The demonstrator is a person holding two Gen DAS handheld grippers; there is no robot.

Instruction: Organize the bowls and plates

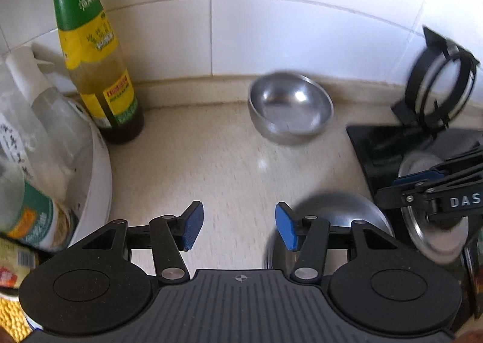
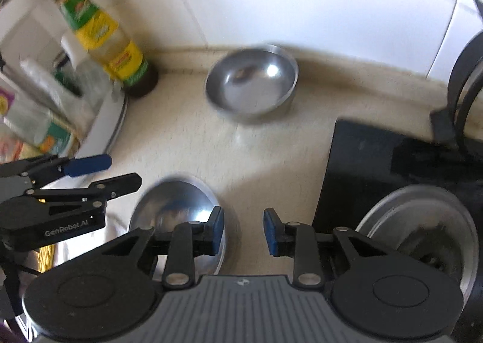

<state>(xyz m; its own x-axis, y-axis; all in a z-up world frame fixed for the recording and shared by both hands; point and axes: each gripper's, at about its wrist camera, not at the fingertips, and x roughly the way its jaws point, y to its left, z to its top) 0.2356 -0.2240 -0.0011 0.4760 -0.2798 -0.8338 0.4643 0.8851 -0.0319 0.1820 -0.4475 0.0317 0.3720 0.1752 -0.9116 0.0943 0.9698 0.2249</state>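
Upright bowl [image 1: 290,105]: ahead of both jaws, by the wall. Inverted bowl [image 2: 178,216]: beside the right gripper's [image 2: 244,233] left pad, under the left gripper's [image 1: 239,227] right pad; untouched. Both jaws part-open, empty.

Step, judged: between picks. Next: close on a bowl rim.

Right view alone shows the plate [image 2: 422,228] whole.

Left claw [image 1: 239,226] angled steeply down, blue pads parted with nothing between them; right claw [image 2: 243,230] tilted down too, jaws parted in a narrower gap, empty as well; the two claws are close side by side, each visible in the other's view.
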